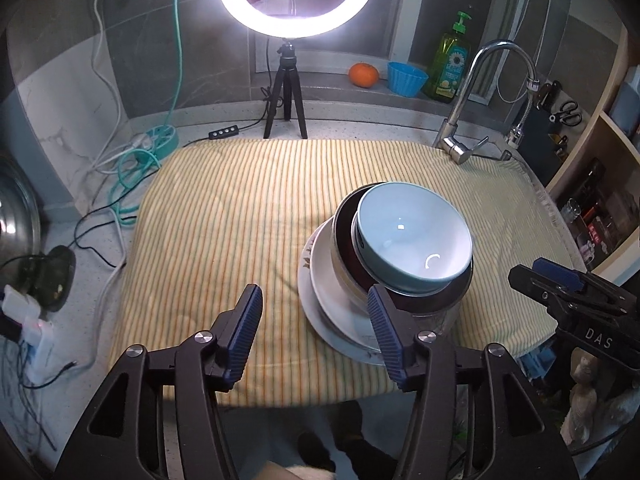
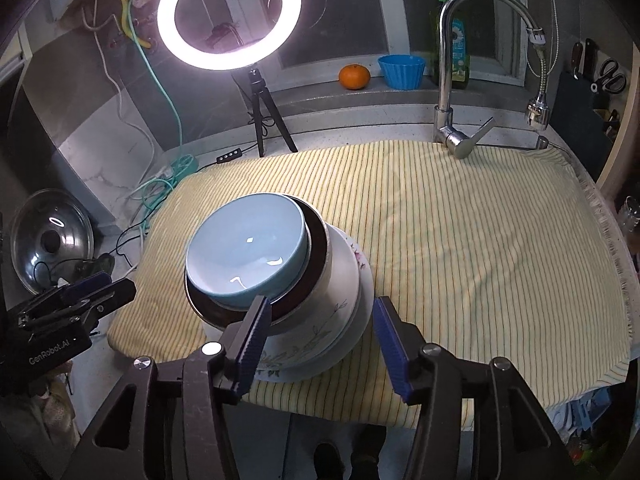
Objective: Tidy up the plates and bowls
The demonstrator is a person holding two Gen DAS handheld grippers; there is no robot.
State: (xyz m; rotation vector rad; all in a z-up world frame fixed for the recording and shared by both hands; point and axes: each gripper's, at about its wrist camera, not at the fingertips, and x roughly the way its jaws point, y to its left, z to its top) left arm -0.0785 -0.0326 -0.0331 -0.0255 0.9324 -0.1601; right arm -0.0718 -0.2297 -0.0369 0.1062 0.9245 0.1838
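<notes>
We note the stack first: a light blue bowl (image 1: 412,236) sits tilted inside a dark-lined metal bowl (image 1: 344,236), which nests in a white floral bowl (image 2: 340,280), all on a white plate (image 1: 320,312). The pile rests on the striped yellow cloth (image 1: 240,208), just ahead of both grippers, toward the near edge of the cloth.

The left gripper (image 1: 316,332) has its jaws standing apart, with nothing between them; its right-hand finger overlaps the plate's rim in the view, but we cannot tell whether it touches. The stack lies ahead and to its right. The right gripper (image 2: 320,338) is likewise parted and empty-handed; the floral bowl's lower wall shows in the gap between its fingers, pads not pressing. The stack lies ahead and slightly left of it.

Risk, in our judgement: the blue bowl leans off-centre, so a nudge from either finger could slide it or rock the pile. The soft cloth gives an uneven footing near the counter edge.

Pose: both grippers point steeply downward at the stack from the near side, flanking it.
</notes>
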